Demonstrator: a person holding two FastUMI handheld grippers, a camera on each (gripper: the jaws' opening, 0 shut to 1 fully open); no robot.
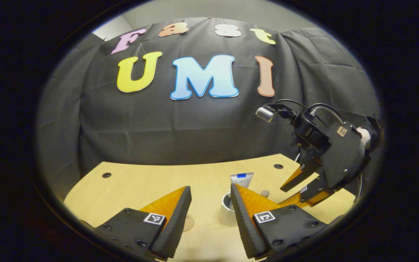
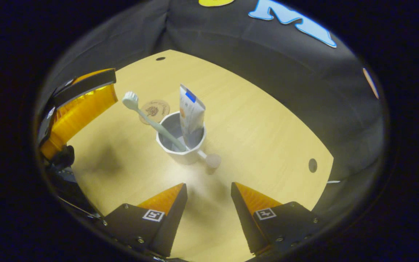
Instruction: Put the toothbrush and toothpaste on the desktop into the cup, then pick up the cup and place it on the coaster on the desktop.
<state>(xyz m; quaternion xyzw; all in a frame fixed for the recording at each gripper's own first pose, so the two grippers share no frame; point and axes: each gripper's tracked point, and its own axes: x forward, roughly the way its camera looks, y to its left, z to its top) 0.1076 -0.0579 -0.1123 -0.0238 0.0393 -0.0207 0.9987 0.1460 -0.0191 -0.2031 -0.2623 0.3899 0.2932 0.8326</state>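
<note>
Desktop (image 2: 267,120): one cup (image 2: 182,145), one coaster (image 2: 154,107)

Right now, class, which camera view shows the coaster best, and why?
The right gripper view: the coaster lies in the open on the desktop just beyond the cup, its round face visible. In the left gripper view, only a sliver of it peeks beside a finger.

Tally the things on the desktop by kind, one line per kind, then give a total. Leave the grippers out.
White handled cup: 1
Pale green toothbrush, standing in the cup: 1
White toothpaste tube with blue patch, standing in the cup: 1
Round brown coaster, beside the cup on the wooden desktop: 1
Total: 4
</note>
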